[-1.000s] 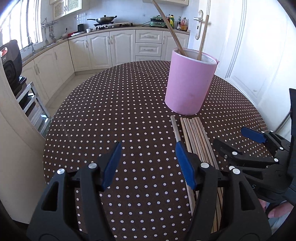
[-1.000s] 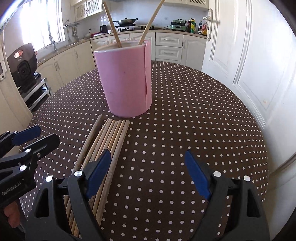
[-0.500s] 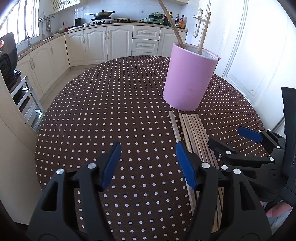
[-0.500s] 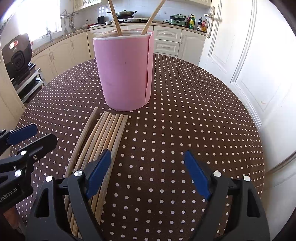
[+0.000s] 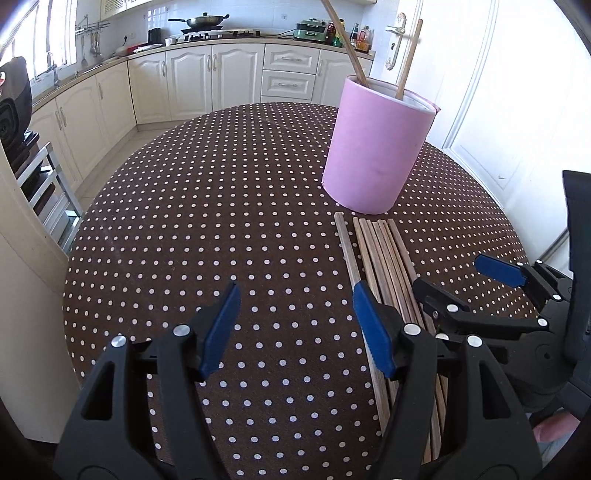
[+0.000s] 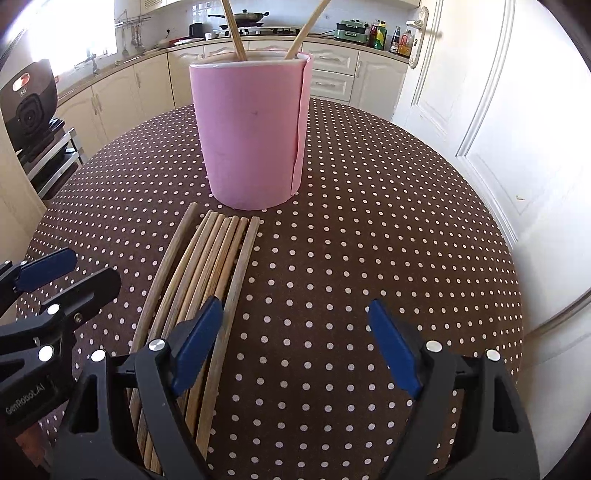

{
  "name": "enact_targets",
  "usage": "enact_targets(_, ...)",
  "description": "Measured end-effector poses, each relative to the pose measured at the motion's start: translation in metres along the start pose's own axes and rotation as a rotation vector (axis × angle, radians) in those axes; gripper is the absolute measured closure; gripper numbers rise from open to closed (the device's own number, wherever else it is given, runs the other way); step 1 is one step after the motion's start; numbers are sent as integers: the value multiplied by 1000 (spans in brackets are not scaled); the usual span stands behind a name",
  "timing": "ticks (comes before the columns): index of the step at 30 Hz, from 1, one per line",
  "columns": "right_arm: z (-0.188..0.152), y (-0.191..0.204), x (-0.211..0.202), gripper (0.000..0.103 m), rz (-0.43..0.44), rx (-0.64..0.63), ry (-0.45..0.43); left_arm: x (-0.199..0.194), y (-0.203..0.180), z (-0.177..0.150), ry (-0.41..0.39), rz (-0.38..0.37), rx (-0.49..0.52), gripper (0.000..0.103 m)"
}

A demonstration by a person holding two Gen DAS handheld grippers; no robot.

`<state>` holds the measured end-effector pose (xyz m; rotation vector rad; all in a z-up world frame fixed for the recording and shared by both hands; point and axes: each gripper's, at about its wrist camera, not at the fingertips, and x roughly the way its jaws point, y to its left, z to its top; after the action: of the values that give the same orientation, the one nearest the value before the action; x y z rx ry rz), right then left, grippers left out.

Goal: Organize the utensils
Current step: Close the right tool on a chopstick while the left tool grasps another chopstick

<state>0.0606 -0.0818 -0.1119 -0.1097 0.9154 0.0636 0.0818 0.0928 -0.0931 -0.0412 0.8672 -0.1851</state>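
A round table (image 5: pixel 221 229) in a dotted brown cloth carries a pink holder (image 5: pixel 376 147) standing upright, with two chopsticks (image 6: pixel 236 33) already leaning out of its top. The rest of the chopsticks (image 6: pixel 218 258) lie side by side flat on the cloth, their far tips just short of the holder's base. To the holder's left the cloth runs bare and wide, the easiest room for a swing; to its right the table edge curves in near a white door (image 6: pixel 517 110), so a sweep that way risks rolling a stick off the rim. The left gripper (image 5: pixel 295 325) hangs with jaws apart and nothing between them, its right finger over the leftmost stick. The right gripper (image 6: pixel 295 343) gapes wide and empty too, its left finger over the bundle's right side. Likely trouble: the sticks lie packed together, so a pinch may catch two or scatter the row; a lifted stick could knock the leaning pair or tip the light-looking holder.
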Motion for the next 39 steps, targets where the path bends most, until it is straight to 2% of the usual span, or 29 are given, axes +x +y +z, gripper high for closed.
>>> enact_targets(6,1,-1,1,26,-2,8,3,-1,0,-2,4,-2,-2,40)
enact_targets(8,0,1,2,37,-4,-2,22,-1,0,-2,4,-3,-1,40)
enact_targets(15,-5,-7,4,41,34,10,15,4,-4,-1,19,-12,-3,40)
enact_targets(18,-5,-6,3,48,42,-7,7,10,-5,0,38,-6,-18,40)
enact_targets(20,-6,-5,3,59,53,-3,0,15,-6,2,48,-12,-32,40)
enact_targets(23,-6,-2,1,65,58,-11,-5,20,-8,4,58,-3,-39,40)
enact_targets(31,-8,-7,-2,66,75,-14,-8,32,-13,14,86,-47,-43,40)
enact_targets(39,-13,-17,-6,67,90,-29,-8,44,-26,18,102,-7,-13,41)
